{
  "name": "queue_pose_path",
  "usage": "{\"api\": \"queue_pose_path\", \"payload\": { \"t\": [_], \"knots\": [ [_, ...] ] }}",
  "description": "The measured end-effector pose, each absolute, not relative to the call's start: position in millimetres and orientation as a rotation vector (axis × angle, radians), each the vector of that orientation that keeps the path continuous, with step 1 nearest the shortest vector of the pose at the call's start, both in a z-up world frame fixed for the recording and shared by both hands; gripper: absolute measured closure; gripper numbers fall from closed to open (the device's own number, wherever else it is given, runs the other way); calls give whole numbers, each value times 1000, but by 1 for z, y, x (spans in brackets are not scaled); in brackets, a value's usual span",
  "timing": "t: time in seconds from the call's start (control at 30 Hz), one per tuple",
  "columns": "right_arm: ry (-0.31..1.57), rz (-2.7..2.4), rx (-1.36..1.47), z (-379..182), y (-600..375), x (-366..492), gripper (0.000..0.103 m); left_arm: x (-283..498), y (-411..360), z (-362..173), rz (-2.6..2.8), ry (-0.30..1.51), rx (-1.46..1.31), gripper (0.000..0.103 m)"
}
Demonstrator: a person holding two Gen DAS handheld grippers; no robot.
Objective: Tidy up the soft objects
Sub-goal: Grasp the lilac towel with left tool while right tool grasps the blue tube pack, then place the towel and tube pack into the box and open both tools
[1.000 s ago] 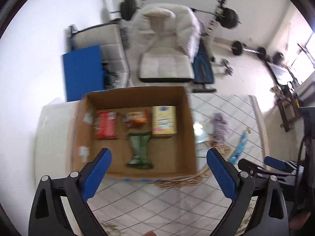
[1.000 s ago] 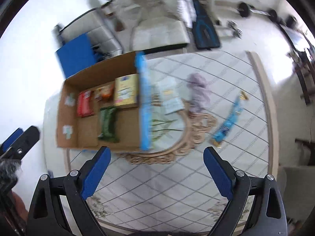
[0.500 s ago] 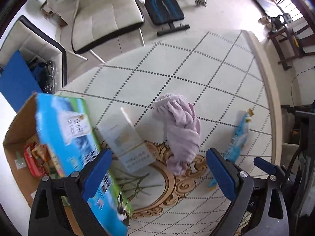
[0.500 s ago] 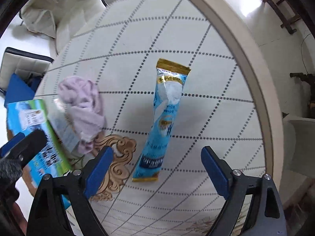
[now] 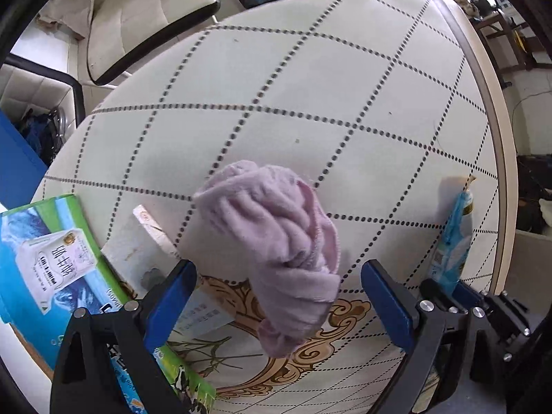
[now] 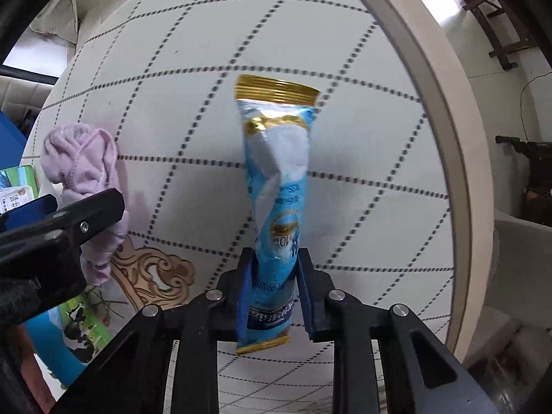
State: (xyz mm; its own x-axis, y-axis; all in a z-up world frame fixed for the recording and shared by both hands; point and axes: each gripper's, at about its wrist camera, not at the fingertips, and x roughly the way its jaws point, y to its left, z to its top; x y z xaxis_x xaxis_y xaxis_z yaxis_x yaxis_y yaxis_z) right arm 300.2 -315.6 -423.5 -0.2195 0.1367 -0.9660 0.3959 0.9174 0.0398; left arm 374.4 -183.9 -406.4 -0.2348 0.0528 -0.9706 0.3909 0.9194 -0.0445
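Blue-and-gold foil snack sachet [image 6: 276,207] is now pinched low down by the right tongs [image 6: 274,289], which have just been closing, while the left tongs [image 5: 276,296] stand spread around the untouched crumpled lilac fleece cloth [image 5: 279,241] on the table [image 5: 310,86].

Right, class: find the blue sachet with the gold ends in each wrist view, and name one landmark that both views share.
Left wrist view: the blue sachet lies at the far right, near the table's rim.
Right wrist view: it runs down the centre, its lower part between the right gripper's closed blue pads.
Shared landmark: the crumpled lilac cloth.
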Motion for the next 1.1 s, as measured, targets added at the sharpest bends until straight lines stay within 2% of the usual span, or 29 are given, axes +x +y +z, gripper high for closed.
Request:
{"api": "queue_pose_path", "payload": {
  "t": [0.1, 0.17, 0.2, 0.27, 0.3, 0.4, 0.7, 1.1],
  "knots": [
    [1807, -245, 408, -427, -324, 299, 77, 367, -193, -415, -334, 1799, 358, 6],
    [1817, -240, 405, -428, -325, 300, 77, 361, -197, -420, -328, 1810, 372, 30],
    [1821, -237, 394, -428, -324, 301, 77, 359, -200, -419, -324, 1793, 392, 31],
    [1821, -230, 369, -428, -326, 301, 77, 355, -205, -415, -336, 1769, 400, 46],
    [1818, -225, 356, -429, -329, 301, 79, 354, -207, -411, -338, 1755, 393, 62],
    [1803, -215, 340, -424, -326, 300, 85, 350, -209, -402, -325, 1722, 381, 62],
    [1736, -174, 333, -388, -322, 286, 87, 316, -212, -355, -344, 1604, 333, 63],
    [1552, -58, 233, -271, -296, 261, 87, 294, -139, -233, -384, 1422, 165, 63]
  ]
}}
